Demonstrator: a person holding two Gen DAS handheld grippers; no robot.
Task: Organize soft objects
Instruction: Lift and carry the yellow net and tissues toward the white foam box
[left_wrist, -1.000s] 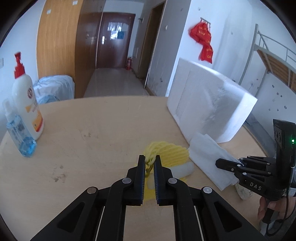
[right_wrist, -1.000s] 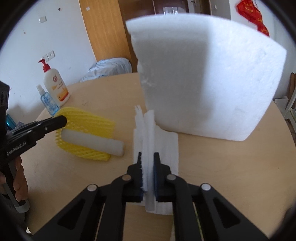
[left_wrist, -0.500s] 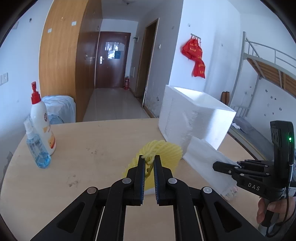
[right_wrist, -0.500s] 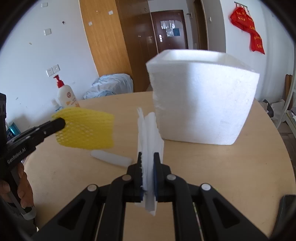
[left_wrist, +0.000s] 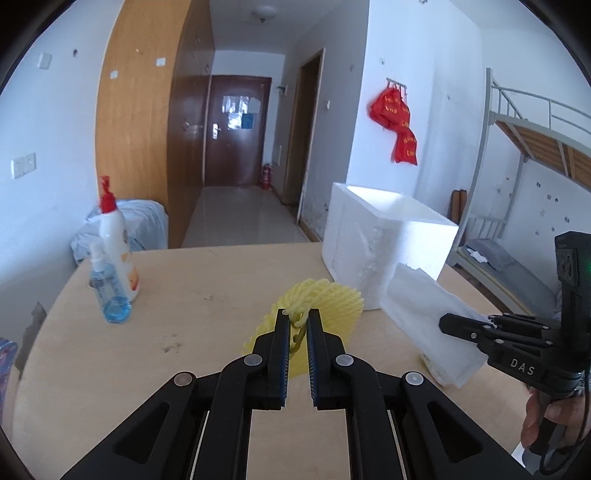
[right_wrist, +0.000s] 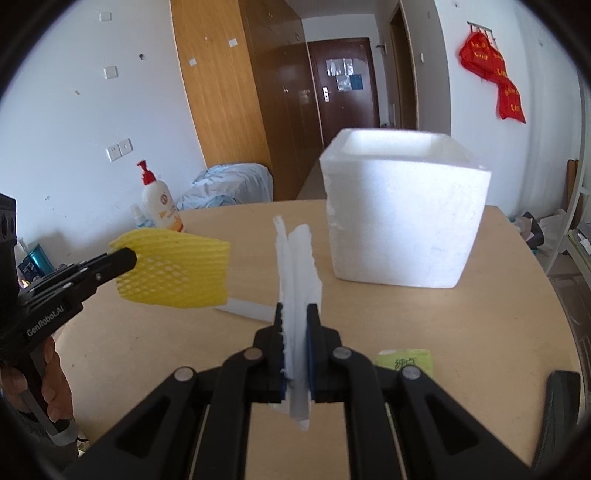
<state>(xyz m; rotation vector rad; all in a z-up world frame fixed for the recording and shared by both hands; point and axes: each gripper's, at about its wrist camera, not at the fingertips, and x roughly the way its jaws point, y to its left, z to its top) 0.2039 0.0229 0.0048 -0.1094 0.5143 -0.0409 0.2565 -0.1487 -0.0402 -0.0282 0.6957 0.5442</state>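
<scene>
On the round wooden counter (right_wrist: 461, 332) stands an open foam box (right_wrist: 402, 221), nothing visibly inside; short of it the left hand-held gripper (left_wrist: 297, 321) clamps yellow foam netting (right_wrist: 173, 273), the right hand-held gripper (right_wrist: 295, 317) white foam sheets (right_wrist: 297, 266), a foam strip (right_wrist: 247, 309) left lying.

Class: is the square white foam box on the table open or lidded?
Open: the white foam box shows a bare rim and hollow top; no lid.

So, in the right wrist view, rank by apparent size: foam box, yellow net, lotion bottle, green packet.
1. foam box
2. yellow net, nearer the camera
3. lotion bottle and green packet: unsure, packet partly hidden
</scene>
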